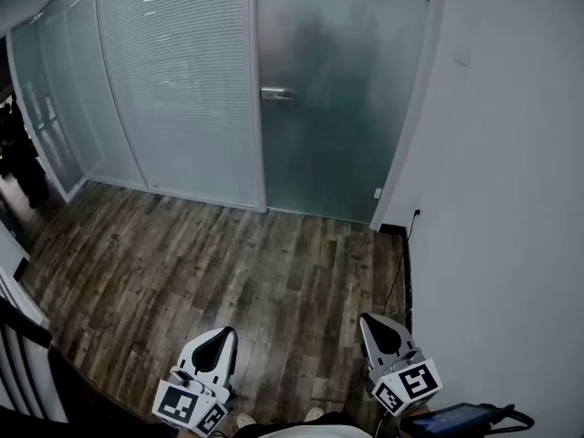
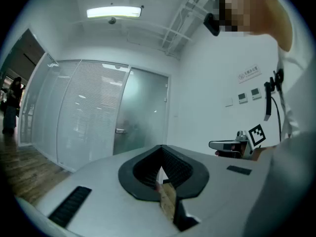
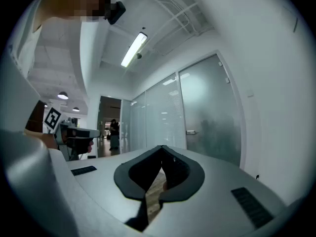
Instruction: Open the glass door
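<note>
The frosted glass door stands shut across the room, its metal handle on the left edge. It also shows in the left gripper view as the door with its handle, and in the right gripper view as the door with its handle. My left gripper and right gripper are held low near my body, far from the door, both pointing level toward it. The left gripper has its jaws together and empty. The right gripper is likewise shut on nothing.
A glass partition with blinds runs left of the door. A white wall closes the right side, with a socket and cable at its foot. Wood floor lies between me and the door. A person stands far left.
</note>
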`<state>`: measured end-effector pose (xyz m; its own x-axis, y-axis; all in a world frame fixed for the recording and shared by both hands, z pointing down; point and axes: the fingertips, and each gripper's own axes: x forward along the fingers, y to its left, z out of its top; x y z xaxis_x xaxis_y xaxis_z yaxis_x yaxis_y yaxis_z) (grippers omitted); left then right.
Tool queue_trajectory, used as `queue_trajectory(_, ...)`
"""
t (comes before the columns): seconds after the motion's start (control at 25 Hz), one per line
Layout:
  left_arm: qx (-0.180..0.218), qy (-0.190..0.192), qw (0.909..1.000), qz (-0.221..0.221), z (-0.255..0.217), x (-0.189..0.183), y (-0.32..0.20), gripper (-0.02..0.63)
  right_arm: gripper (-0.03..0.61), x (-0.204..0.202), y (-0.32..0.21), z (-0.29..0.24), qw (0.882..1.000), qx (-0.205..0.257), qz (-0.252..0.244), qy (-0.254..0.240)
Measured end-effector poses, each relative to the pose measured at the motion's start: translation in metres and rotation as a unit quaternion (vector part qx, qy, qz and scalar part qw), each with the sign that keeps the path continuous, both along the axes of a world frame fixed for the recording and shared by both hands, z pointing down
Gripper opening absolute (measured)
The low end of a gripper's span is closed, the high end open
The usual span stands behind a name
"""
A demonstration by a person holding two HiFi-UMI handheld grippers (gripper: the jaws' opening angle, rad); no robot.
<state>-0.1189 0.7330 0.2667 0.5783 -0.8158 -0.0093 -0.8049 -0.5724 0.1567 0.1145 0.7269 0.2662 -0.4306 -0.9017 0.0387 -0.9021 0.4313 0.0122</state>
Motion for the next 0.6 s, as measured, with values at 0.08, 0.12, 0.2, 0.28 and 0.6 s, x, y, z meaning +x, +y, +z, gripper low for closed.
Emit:
queue_trajectory(0.08,0.003,0.001,1.0000,0.001,0.005,0.013,0.001,0.000,0.002,0.013,0.000,0.006,1.000,0.001,-0.001,0.003)
queue_trajectory(0.12,0.003,0.002,1.0000,0.002,0.008,0.018,0.001,0.000,0.002,0.018,-0.001,0.008,1.000,0.002,-0.001,0.005)
queue_trajectory(0.2,-0.002,0.004,1.0000,0.007,0.013,0.027,0.000,0.000,0.002,0.024,-0.003,0.011,1.000,0.002,-0.002,0.006)
queue_trajectory(0.28,-0.012,0.004,0.9998,0.016,0.018,0.035,-0.004,0.000,0.002,0.028,-0.003,0.014,1.000,-0.002,-0.003,0.005)
queue_trajectory(0.6,-0.010,0.012,0.9988,0.046,0.021,0.065,-0.046,0.000,0.002,0.056,-0.020,0.026,1.000,-0.007,0.016,0.022)
